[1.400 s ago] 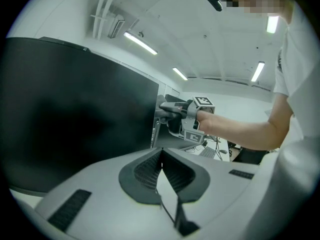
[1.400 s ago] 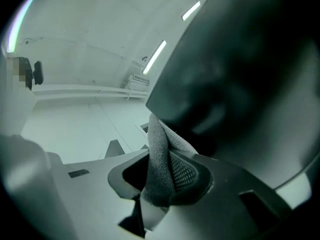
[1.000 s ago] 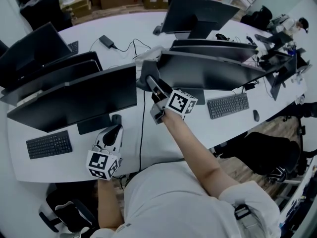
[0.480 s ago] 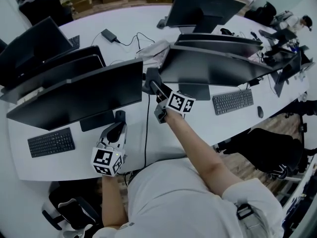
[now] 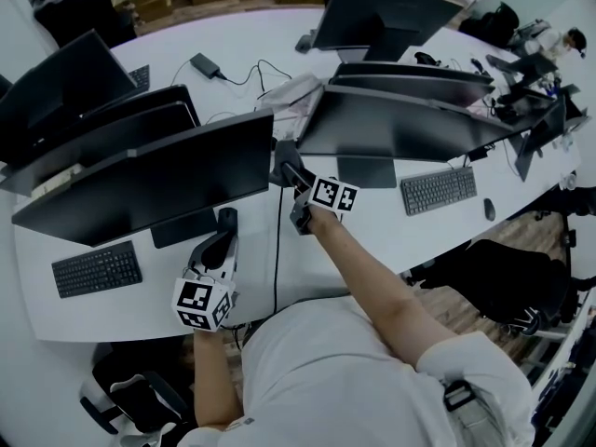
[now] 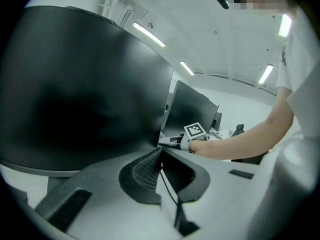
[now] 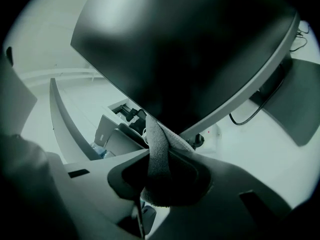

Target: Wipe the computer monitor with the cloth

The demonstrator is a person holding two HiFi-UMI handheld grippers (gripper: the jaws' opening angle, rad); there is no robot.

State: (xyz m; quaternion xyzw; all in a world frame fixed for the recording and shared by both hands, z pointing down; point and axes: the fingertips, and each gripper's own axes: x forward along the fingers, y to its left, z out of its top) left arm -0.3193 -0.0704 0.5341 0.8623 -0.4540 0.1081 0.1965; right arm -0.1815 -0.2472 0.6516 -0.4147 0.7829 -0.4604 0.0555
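subject: the monitor (image 5: 149, 180) in the left half of the head view. it is the nearest screen, and its dark face tilts toward me.

right gripper (image 5: 285, 162): its jaws are clamped on a grey cloth (image 7: 156, 134). the right gripper view shows the cloth folded between the pads, with a strip standing out past the tips. the strip reaches the monitor's lower corner, where the bezel turns. i judge it touching or all but touching there, but i cannot confirm which.

left gripper (image 5: 220, 236): its jaws are together with nothing between them. it sits low on the table (image 5: 307, 268) in the lower centre of the head view, just in front of the monitor's stand (image 5: 183, 227). it points up at the underside of the screen and carries no cloth.

governing relation: the monitor's long axis runs across the head view from lower left to upper centre. the cloth sits at the right-hand end of that axis, at the screen's edge near frame centre. almost the whole screen face therefore lies to the left of the cloth. the right gripper is the nearer one to the work and the only one equipped for it.

judgement: wiping is at its start or at one end of a pass. the next stroke must carry the cloth leftward along the long axis, with the strip pressed flat to the glass.

risk: the strip is narrow and may ride on the bezel rather than the panel.
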